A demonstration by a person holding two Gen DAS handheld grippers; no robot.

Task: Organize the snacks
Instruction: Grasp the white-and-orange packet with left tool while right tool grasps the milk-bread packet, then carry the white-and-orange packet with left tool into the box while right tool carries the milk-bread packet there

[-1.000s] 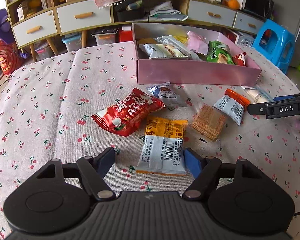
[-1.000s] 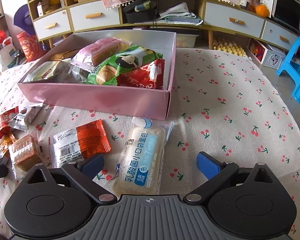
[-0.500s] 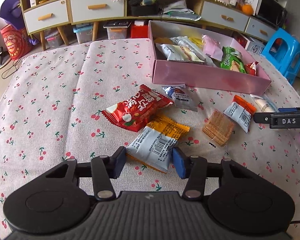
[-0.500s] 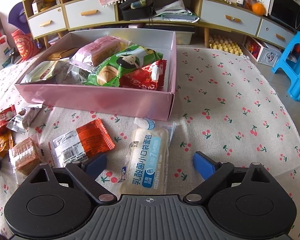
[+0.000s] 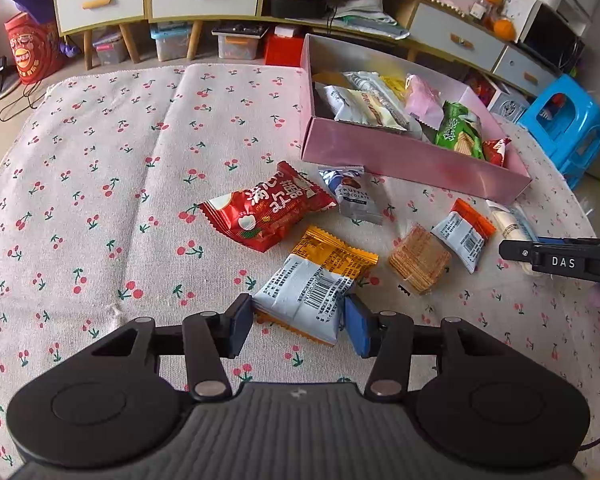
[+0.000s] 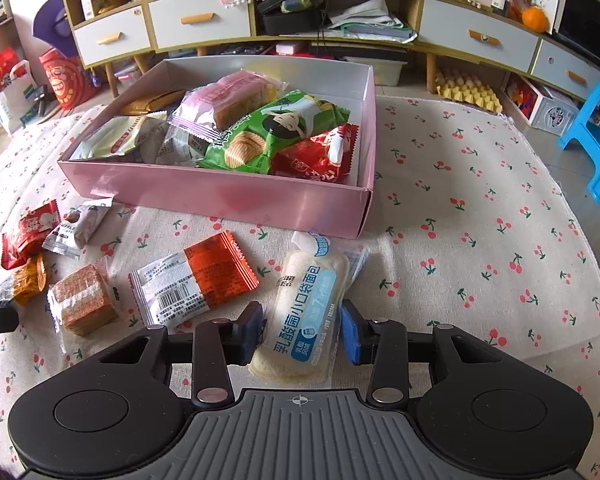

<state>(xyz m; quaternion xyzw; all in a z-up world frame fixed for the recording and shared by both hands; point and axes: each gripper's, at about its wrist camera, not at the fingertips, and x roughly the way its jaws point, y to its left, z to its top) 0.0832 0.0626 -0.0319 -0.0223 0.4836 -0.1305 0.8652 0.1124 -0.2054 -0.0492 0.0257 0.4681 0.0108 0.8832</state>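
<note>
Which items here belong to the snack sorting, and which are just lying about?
Job: pink box, orange-white packet in left tool, bread pack in right tool, red packet, cracker stack.
Lying about: blue stool, oranges.

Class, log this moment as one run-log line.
left tongs: shut on orange-grey packet | right tongs: just closed on bread pack | pink box: part-filled

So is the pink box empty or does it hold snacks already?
It holds snacks: several packets lie inside the pink box, including a green packet.
</note>
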